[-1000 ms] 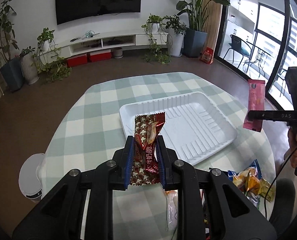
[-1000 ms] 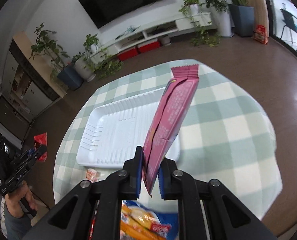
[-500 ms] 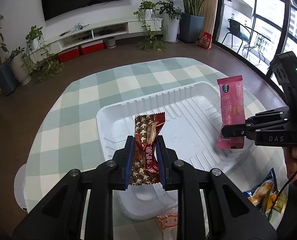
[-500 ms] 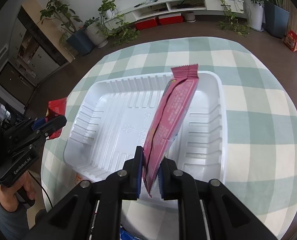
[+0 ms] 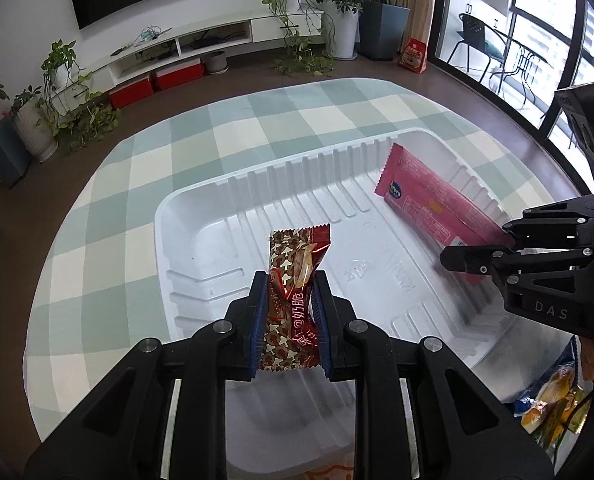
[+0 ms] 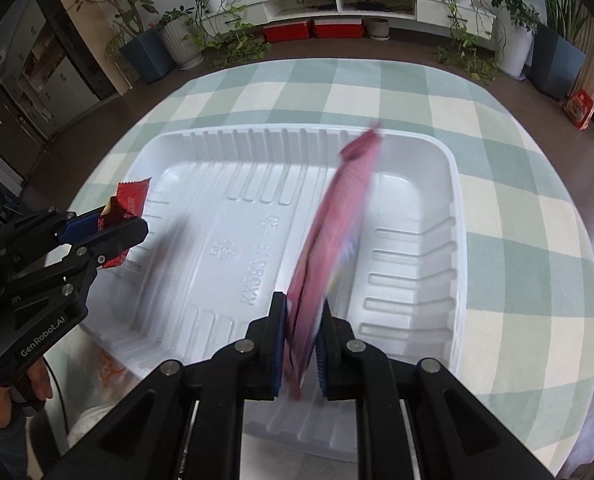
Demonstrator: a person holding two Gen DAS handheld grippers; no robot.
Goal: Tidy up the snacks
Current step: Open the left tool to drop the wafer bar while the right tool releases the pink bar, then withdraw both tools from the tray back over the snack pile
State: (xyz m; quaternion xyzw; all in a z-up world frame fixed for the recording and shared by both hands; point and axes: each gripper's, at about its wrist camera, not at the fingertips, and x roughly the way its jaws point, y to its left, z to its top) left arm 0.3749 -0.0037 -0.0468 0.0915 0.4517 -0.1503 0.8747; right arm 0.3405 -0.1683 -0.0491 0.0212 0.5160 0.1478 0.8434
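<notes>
The left gripper (image 5: 289, 304) is clenched on a red-brown snack packet (image 5: 293, 280), its blue pads pressing both sides while the packet's crimped top stands up above the fingers, over the near left part of the white tray (image 5: 201, 200). The right gripper (image 6: 301, 336) is clamped on a long pink snack packet (image 6: 337, 216), which slants up and away from the jaws and looks blurred; in the left wrist view its far end (image 5: 413, 184) reaches toward the tray's far right corner, low over the ribbed floor. The tray sits on a round table under a green-and-cream checked cloth (image 6: 509, 216). More wrapped snacks (image 5: 553, 404) lie at the table's near right edge, beside the tray
</notes>
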